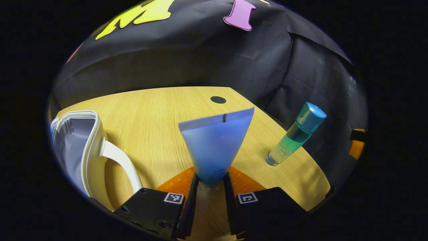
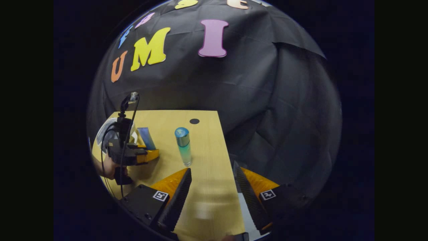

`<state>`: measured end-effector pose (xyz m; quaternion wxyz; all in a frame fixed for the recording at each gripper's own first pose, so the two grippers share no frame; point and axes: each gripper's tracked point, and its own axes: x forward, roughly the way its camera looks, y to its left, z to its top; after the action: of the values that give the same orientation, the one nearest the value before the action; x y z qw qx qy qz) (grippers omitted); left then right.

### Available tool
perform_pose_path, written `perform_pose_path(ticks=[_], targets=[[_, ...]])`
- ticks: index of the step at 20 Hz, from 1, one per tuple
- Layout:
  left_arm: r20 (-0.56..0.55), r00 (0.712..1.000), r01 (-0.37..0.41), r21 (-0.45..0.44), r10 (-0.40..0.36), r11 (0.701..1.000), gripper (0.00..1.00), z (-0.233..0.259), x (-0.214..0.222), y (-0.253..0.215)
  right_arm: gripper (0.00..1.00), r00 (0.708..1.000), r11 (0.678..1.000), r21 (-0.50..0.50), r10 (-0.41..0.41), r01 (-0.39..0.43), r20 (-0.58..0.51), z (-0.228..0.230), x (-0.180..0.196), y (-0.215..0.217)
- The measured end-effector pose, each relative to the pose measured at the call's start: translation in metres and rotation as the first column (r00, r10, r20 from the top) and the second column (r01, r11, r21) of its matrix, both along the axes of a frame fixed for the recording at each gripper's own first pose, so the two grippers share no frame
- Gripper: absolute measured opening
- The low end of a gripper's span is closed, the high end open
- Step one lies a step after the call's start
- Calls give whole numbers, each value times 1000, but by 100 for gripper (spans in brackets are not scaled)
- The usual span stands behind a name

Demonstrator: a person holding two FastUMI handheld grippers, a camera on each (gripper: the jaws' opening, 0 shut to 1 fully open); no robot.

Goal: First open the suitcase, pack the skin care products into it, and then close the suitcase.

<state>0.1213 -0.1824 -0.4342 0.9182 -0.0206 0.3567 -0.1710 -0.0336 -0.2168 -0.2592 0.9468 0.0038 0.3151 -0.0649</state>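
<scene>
Skin care tube [image 1: 215,144], blue and flat-ended, sits pinched between the left gripper [image 1: 210,182] fingers, both of them pressing on its lower end, crimped edge pointing up and away over the table [image 1: 157,117]. Moving outward in the left gripper view: off to the left lies the white suitcase [image 1: 78,147], a small zip case with its zipper line running round the edge and a white handle [image 1: 122,162] arching toward the gripper. It lies near the table's left edge; whether it is open I cannot tell from this angle. To the right of the tube, a teal-capped bottle [image 1: 296,135] with pale green liquid stands near the table's right edge, well apart from the tube and leaning in the fisheye picture. A dark round spot [image 1: 218,99] marks the table farther back, past the tube. Nothing lies between the tube and the suitcase.

Over to the right gripper view: the right gripper [image 2: 212,190] has its fingers spread wide with only bare table between them. Ahead of it stands the same bottle [image 2: 184,145], upright here. Farther left, a hand [image 2: 108,165] holds the left gripper [image 2: 147,154] with a cable trailing from it, the blue tube [image 2: 147,138] rising from its front and the suitcase [image 2: 107,130] just behind.
</scene>
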Motion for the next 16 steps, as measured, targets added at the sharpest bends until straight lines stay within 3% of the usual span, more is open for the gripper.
perform_pose_path(ticks=[7,13,16], targets=[[-11,1000,0,-34,-1,999,43,31,-18,-1,80,996,995,43,88,-88,18,-40,41,29],[-9,996,-91,-44,91,995,43,79,-44,36,81,989,981,126,146,-145,7,-80,88,67],[-12,985,-174,-30,173,984,43,99,-56,74,67,994,981,157,112,-113,20,-88,108,68]])
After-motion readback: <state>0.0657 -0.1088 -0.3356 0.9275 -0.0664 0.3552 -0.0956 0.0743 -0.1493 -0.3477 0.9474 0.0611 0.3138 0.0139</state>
